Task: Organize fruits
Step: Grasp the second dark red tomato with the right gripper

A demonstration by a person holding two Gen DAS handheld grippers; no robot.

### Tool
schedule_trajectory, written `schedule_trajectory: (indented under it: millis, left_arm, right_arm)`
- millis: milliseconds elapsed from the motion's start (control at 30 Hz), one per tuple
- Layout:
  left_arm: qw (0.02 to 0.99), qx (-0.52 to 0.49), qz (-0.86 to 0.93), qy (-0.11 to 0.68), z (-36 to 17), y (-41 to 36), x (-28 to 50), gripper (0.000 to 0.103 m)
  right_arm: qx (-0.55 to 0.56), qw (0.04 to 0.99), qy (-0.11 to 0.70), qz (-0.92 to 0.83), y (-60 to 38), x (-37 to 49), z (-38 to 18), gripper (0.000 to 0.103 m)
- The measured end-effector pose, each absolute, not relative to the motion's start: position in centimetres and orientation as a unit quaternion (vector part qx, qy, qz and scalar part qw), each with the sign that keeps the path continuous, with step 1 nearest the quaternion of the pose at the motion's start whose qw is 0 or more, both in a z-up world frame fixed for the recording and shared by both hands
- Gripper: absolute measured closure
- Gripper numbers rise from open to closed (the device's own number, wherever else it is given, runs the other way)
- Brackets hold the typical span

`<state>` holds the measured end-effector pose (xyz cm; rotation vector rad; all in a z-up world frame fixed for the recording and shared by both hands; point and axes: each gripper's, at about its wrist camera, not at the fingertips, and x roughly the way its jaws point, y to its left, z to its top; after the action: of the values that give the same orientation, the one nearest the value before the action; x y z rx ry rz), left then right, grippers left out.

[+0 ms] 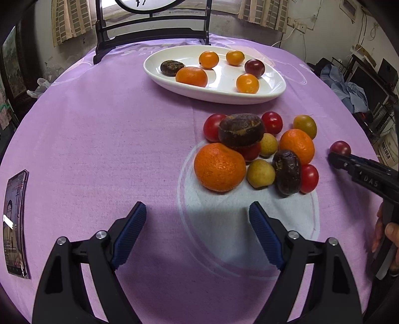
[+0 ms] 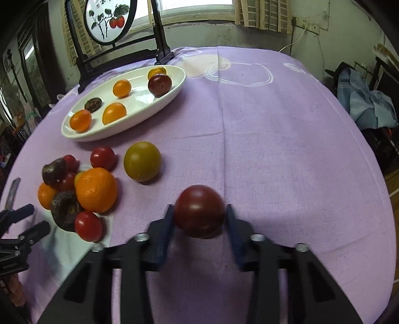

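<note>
A dark red plum (image 2: 199,199) sits between the blue pads of my right gripper (image 2: 199,213), which is shut on it just above the purple cloth. The left wrist view shows the same plum (image 1: 340,147) at the tip of the right gripper (image 1: 335,156), right of the loose fruit. That pile holds a big orange (image 1: 219,167), dark wrinkled fruits (image 1: 241,129), red tomatoes and small yellow fruits. My left gripper (image 1: 197,214) is open and empty over the cloth, a little short of the pile. A white oval plate (image 1: 224,98) farther back holds several small oranges, a dark plum and a dark wrinkled fruit.
A phone (image 1: 15,224) lies on the cloth at the far left. A black framed ornament on a stand (image 2: 107,22) rises behind the plate. A greenish-yellow plum (image 2: 142,161) lies apart from the pile. A hand (image 1: 389,234) holds the right gripper's handle.
</note>
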<state>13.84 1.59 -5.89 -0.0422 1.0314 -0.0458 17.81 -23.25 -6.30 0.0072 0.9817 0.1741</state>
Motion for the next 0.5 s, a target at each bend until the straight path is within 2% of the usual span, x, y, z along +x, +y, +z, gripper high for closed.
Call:
schedule_trajectory:
  millis: [333, 500]
  left_arm:
    - [0.867, -0.003, -0.014, 0.498, -6.4, 1.2, 15.9, 0.021]
    - [0.868, -0.001, -0.023, 0.496, -6.5, 1.0, 17.1, 0.026]
  right_arm:
    - [0.025, 0.876, 0.465, 0.125, -22.9, 14.6, -5.9, 0.064]
    - [0.023, 0.873, 0.465, 0.148, -22.0, 13.1, -5.7, 0.064]
